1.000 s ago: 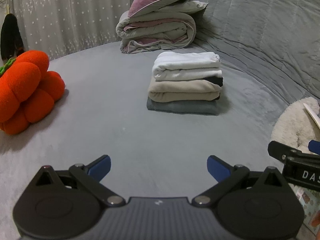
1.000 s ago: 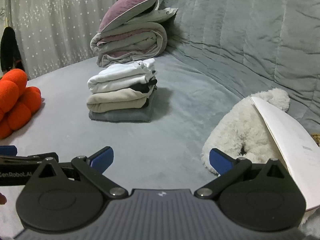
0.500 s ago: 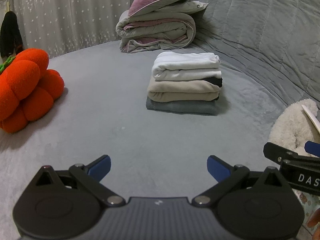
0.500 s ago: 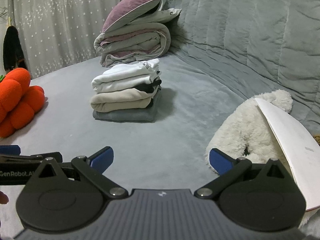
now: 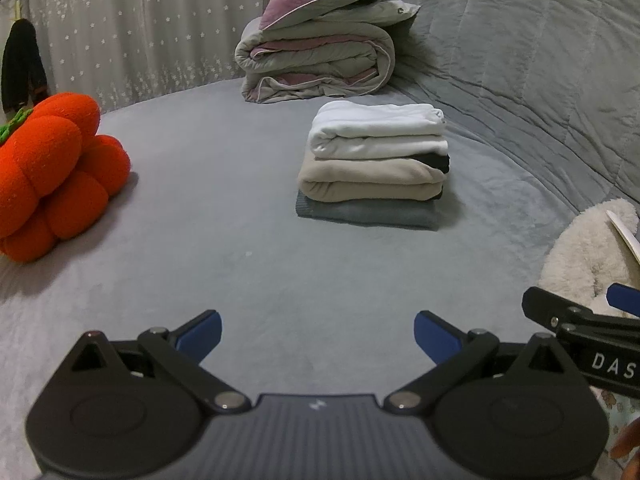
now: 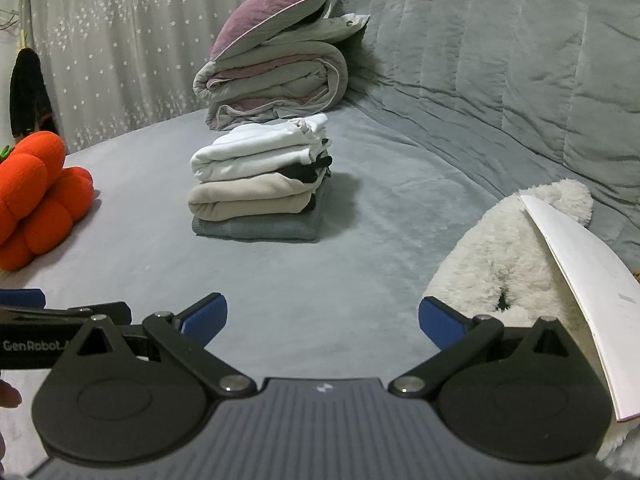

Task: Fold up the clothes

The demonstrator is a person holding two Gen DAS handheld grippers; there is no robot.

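A: Left wrist view: my left gripper (image 5: 318,330) has its blue pads spread wide, nothing between them, hovering over bare grey bed sheet (image 5: 240,264). Right gripper (image 6: 322,318) is the same, fingers wide and empty.

B: Where are the clothes?

A: Stack of folded clothes (image 5: 374,168) sits centre frame, a bit right, well apart from both grippers. White garment on top, beige under it, a black bit poking out at the right, grey-blue piece at the bottom. Looks squared and done.

B: Anything unfolded?

A: None that I can see. Lower right of the right wrist view has a fluffy white plush item (image 6: 516,256) with a white card (image 6: 592,300) lying across it; I cannot tell what the plush item is. Orange pumpkin cushion (image 5: 48,176) is at the left edge, rolled duvet with pillow (image 5: 320,56) at top centre.

B: So the step in hand?

A: My guess: between garments, or finished. If another piece comes, lay it on the open sheet in front of the stack, flatten it first, pinch at the corners with both grippers, and keep clear of the stack so it doesn't topple.
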